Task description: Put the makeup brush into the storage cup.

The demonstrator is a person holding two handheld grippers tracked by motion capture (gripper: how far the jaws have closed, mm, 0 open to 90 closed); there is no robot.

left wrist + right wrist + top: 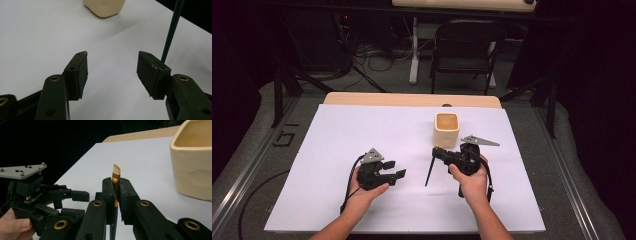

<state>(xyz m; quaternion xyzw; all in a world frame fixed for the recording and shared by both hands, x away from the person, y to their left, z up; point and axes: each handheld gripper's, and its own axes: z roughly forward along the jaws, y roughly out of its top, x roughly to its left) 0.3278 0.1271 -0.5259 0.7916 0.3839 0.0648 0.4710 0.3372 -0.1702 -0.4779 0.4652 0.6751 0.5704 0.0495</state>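
The brush (430, 171) was clamped in the right gripper (438, 151), near the cup (446, 129) on the white sheet (337, 140) that covered the table (412, 99). Largest first: the sheet, then the cream cup standing just beyond the right gripper, then the two grippers, then the thin brush. The right gripper's jaws were pressed shut on the gold ferrule (115, 181), with the pale bristle tip (116, 169) poking out past the pads. The dark handle (172, 27) ran down and nearer, slanting slightly left, its end at the sheet. The left gripper (398, 169) stood well left of the brush, its jaws about half open with nothing between them, pointing right toward the handle.
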